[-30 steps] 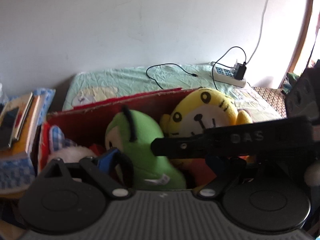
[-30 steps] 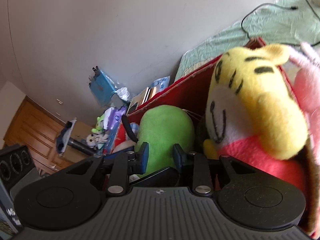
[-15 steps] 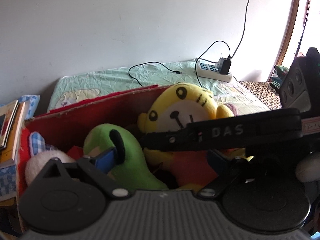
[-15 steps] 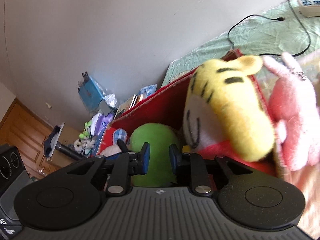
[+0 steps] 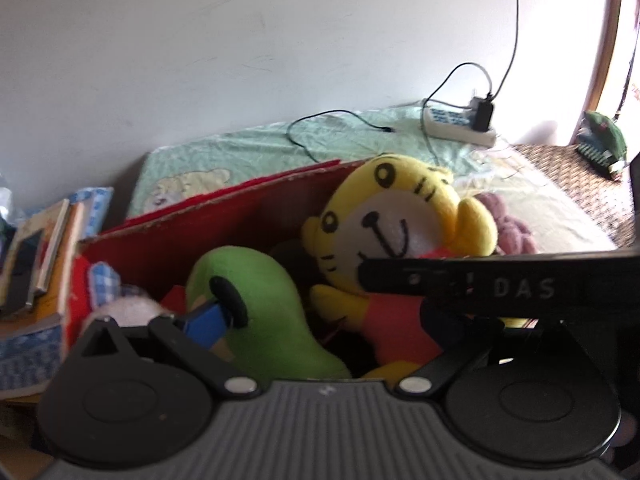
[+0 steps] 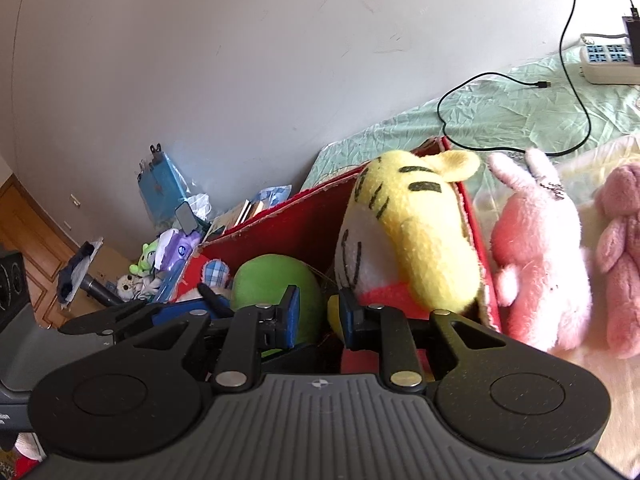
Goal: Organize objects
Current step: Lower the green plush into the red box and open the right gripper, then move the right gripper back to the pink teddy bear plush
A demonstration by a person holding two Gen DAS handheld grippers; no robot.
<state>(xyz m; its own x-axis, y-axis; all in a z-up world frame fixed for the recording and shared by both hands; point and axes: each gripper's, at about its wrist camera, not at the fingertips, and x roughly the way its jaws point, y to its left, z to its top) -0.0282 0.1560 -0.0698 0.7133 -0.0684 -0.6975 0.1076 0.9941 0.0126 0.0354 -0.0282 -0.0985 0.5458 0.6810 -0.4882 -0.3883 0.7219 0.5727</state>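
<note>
An open red cardboard box (image 5: 224, 224) (image 6: 304, 220) holds a green plush (image 5: 272, 304) (image 6: 276, 280), a yellow tiger plush (image 5: 396, 216) (image 6: 416, 236) and a white plush with a checked ear (image 5: 106, 286). My left gripper (image 5: 324, 320) hangs open over the box, its blue-padded left finger (image 5: 206, 320) against the green plush. The right finger is hidden behind the right gripper's black body (image 5: 500, 288). My right gripper (image 6: 319, 316) is open by a narrow gap with nothing in it, just in front of the green plush and the tiger. On the bed beside the box lie a pink rabbit plush (image 6: 540, 264) and a pink bear plush (image 6: 620, 248).
The box stands on a bed with a pale green sheet (image 5: 256, 152) against a white wall. A power strip (image 5: 460, 124) (image 6: 608, 56) and black cables lie on the sheet. Books (image 5: 36, 248) are stacked left of the box. Clutter (image 6: 160, 240) lies by the wooden floor.
The right gripper has drawn back and to the right, so the pink rabbit and bear have come into its view. In the left view its black body has slid right. Both gaps look unchanged.
</note>
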